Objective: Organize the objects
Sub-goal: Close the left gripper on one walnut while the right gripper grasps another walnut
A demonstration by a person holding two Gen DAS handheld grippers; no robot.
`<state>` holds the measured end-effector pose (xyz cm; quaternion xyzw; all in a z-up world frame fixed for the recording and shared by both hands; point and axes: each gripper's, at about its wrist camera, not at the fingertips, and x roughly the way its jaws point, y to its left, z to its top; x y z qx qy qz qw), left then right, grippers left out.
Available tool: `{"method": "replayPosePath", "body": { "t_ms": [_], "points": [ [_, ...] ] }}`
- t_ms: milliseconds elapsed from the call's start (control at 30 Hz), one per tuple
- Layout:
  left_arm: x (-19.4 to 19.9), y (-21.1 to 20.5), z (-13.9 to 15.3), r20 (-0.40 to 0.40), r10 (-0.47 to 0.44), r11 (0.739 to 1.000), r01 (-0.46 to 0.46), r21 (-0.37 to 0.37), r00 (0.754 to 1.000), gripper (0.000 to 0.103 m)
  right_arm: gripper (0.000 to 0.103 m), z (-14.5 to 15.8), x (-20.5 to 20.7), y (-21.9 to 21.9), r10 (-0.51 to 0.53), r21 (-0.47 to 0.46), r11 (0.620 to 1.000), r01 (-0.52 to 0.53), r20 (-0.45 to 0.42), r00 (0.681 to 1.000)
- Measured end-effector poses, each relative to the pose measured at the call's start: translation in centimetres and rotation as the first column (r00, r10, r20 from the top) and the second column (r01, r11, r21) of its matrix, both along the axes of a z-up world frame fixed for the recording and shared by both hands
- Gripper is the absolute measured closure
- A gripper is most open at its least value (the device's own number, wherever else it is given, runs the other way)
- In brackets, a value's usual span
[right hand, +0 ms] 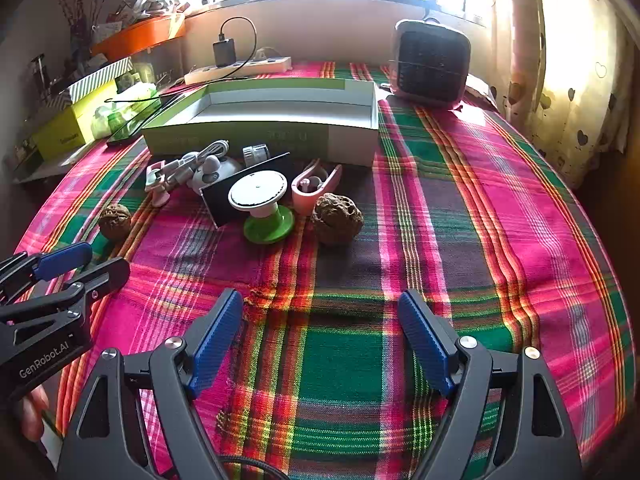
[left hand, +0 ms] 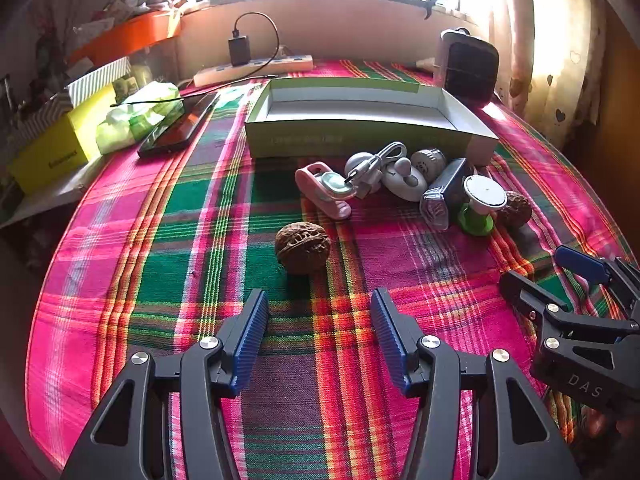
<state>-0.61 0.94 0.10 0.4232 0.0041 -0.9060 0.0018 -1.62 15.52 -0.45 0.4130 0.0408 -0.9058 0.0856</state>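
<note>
Left wrist view: a walnut sits alone on the plaid cloth, directly ahead of the left gripper, spread wide, empty (likely lined up for it); the right gripper likewise gapes before the open box.

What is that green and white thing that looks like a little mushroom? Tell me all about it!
The green and white stand has a round white top with a thin dark ring near its edge, a short white neck and a bright green round foot. It looks like smooth plastic. It rests on the plaid cloth, leaning a little, in front of the open box. A dark flat packet is right behind it, seemingly touching. A walnut sits close on its right, and neither gripper touches it.
</note>
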Motion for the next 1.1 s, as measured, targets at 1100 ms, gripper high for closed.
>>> {"method": "replayPosePath", "body": {
  "t_ms": [1100],
  "points": [
    [-2.8, -2.9, 0.2, 0.015, -0.053, 0.995, 0.051, 0.081, 0.999, 0.052, 0.023, 0.3, -4.8, 2.2, 0.044, 0.019, 0.999, -0.045, 0.059, 0.997]
  ]
}}
